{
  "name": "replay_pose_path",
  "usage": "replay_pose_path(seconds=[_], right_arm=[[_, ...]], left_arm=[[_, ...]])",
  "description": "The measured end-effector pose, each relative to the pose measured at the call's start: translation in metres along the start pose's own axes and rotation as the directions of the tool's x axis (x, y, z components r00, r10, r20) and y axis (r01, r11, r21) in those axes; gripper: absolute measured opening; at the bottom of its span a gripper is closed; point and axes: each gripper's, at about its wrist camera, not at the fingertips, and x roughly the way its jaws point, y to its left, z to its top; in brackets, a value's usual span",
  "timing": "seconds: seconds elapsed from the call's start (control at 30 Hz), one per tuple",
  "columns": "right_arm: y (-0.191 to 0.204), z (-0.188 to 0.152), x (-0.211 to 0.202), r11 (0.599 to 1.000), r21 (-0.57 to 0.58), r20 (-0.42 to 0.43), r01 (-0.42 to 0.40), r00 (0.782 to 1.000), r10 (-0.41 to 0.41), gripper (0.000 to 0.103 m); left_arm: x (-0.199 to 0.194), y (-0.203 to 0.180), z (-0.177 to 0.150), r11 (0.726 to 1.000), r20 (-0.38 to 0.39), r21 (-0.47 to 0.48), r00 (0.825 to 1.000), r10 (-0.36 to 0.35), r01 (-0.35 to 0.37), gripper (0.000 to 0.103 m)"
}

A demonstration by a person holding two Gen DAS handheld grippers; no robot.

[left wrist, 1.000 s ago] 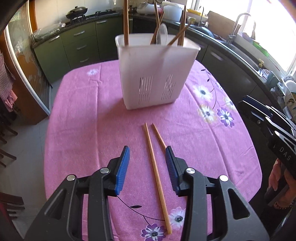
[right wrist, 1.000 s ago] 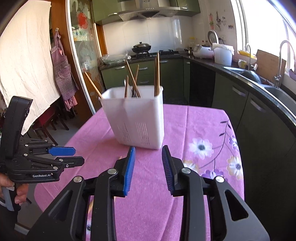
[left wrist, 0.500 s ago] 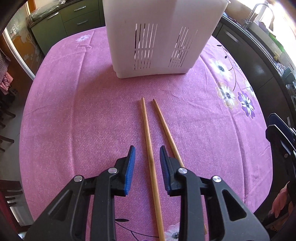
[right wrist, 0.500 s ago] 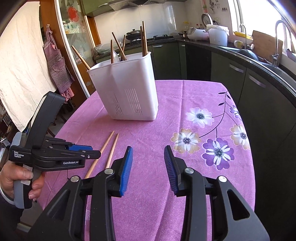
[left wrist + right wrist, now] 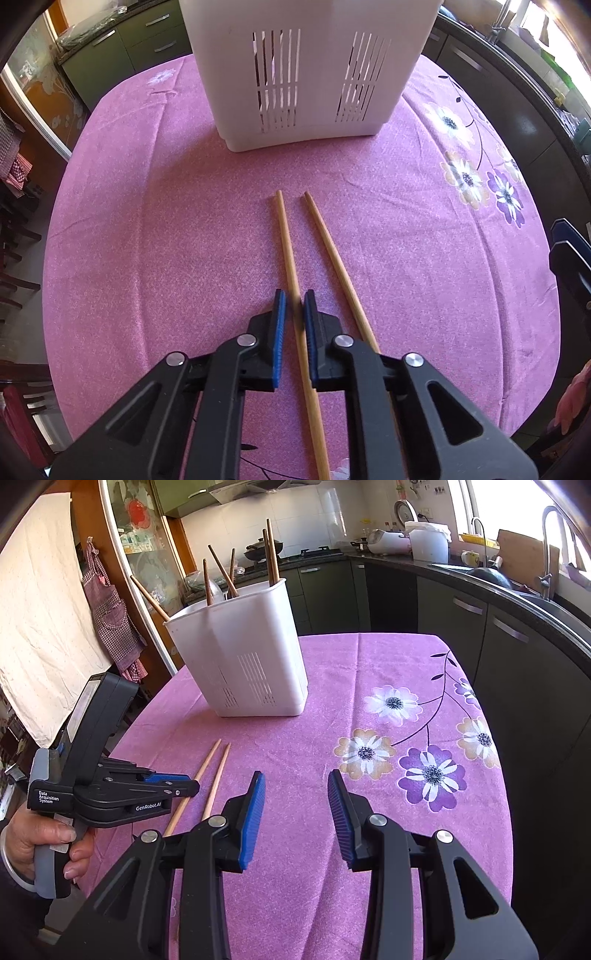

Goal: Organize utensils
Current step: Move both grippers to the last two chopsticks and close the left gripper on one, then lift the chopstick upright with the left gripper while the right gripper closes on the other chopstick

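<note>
Two light wooden chopsticks lie side by side on the pink flowered tablecloth [image 5: 166, 258]. My left gripper [image 5: 294, 295] points steeply down and is shut on the left chopstick [image 5: 286, 236], its blue pads against the stick near mid-length. Just beside its right finger lies the right chopstick [image 5: 332, 251], free. Past their tips stands the white slotted utensil holder [image 5: 314, 74]. The right wrist view shows the holder [image 5: 243, 664] with several dark chopsticks [image 5: 271, 550] standing in it. My right gripper [image 5: 297, 775] hovers open over bare cloth, right of the pair [image 5: 218, 779].
Dark kitchen cabinets and a counter with a sink [image 5: 487, 576] curve round the table's far and right sides. A hand [image 5: 33, 842] holds the left gripper [image 5: 192, 786] at the table's left edge. A checked apron [image 5: 107, 605] hangs at the left.
My left gripper came down to the table and its jaws closed from wide apart onto the left chopstick. The right gripper dipped toward the cloth and its jaws spread a little.
</note>
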Motion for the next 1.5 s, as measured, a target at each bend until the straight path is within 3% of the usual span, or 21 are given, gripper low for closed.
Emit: replay_pose_path(seconds=[0.23, 0.47, 0.8, 0.9, 1.13, 1.5], right_arm=[[-0.001, -0.001, -0.003, 1.000, 0.003, 0.002, 0.003, 1.000, -0.003, 0.036], [-0.005, 0.001, -0.010, 1.000, 0.016, 0.010, 0.011, 1.000, -0.011, 0.036], [0.001, 0.002, -0.011, 1.000, 0.005, 0.006, 0.008, 1.000, -0.008, 0.038], [0.007, 0.002, -0.006, 1.000, -0.010, -0.016, -0.004, 1.000, 0.004, 0.045], [0.023, 0.002, 0.012, 0.999, -0.051, -0.065, 0.007, 0.998, -0.010, 0.047], [0.073, 0.001, 0.079, 0.986, -0.162, -0.207, -0.030, 0.978, -0.005, 0.050]], left_arm=[[-0.002, 0.007, 0.000, 1.000, 0.012, -0.007, 1.000, -0.012, 0.012, 0.006], [-0.039, 0.020, -0.008, 1.000, 0.097, -0.007, 0.995, -0.024, 0.025, 0.006], [-0.120, 0.038, -0.036, 1.000, 0.268, 0.007, 0.963, -0.025, 0.024, 0.006], [-0.137, 0.041, -0.046, 1.000, 0.304, 0.013, 0.952, -0.021, 0.018, 0.006], [-0.156, 0.047, -0.060, 1.000, 0.360, 0.020, 0.933, -0.017, 0.010, 0.006], [-0.170, 0.060, -0.080, 0.999, 0.409, 0.020, 0.912, -0.039, 0.034, 0.006]])
